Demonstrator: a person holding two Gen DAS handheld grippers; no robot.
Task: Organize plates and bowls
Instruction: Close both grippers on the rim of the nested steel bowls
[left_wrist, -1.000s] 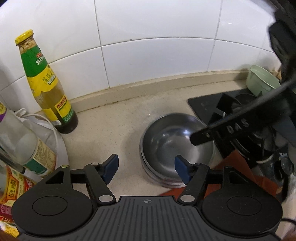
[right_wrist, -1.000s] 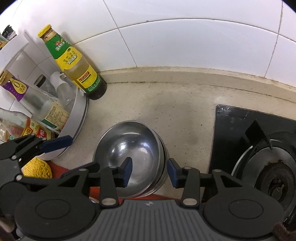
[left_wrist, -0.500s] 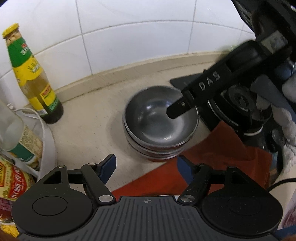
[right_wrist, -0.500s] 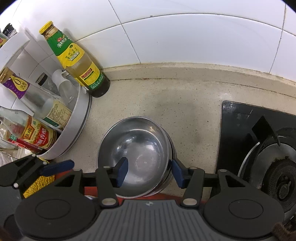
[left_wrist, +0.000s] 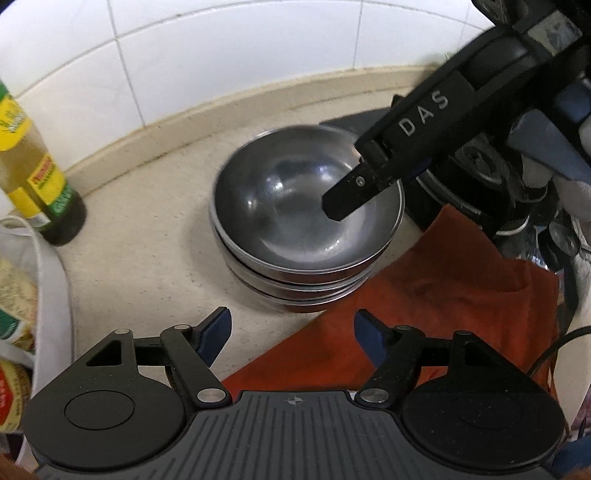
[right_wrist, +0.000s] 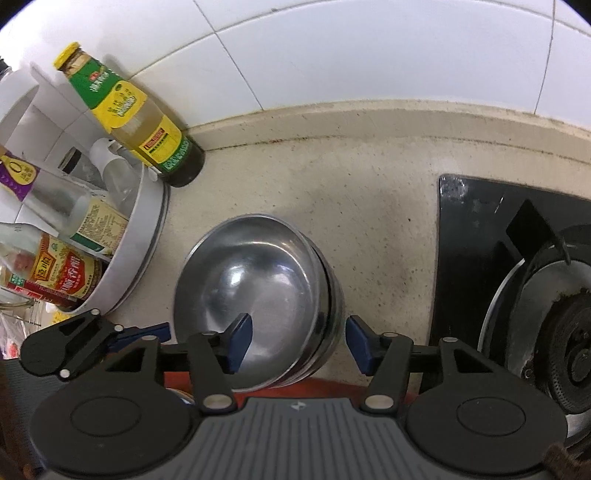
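A stack of steel bowls (left_wrist: 295, 221) stands on the beige counter; it also shows in the right wrist view (right_wrist: 258, 288). My right gripper (right_wrist: 299, 343) is open, its jaws straddling the right rim of the top bowl, one finger inside and one outside. In the left wrist view that gripper's black finger (left_wrist: 354, 195) reaches over the top bowl. My left gripper (left_wrist: 291, 334) is open and empty, held back from the stack, above the counter and an orange-red cloth (left_wrist: 424, 317).
A green-labelled sauce bottle (right_wrist: 133, 114) stands by the tiled wall. A white round rack (right_wrist: 140, 229) with several bottles is at the left. A black gas hob (right_wrist: 517, 266) with its burner is at the right.
My left gripper has pulled back and away from the stack, bringing the cloth into view. My right gripper has opened wider around the top bowl's rim.
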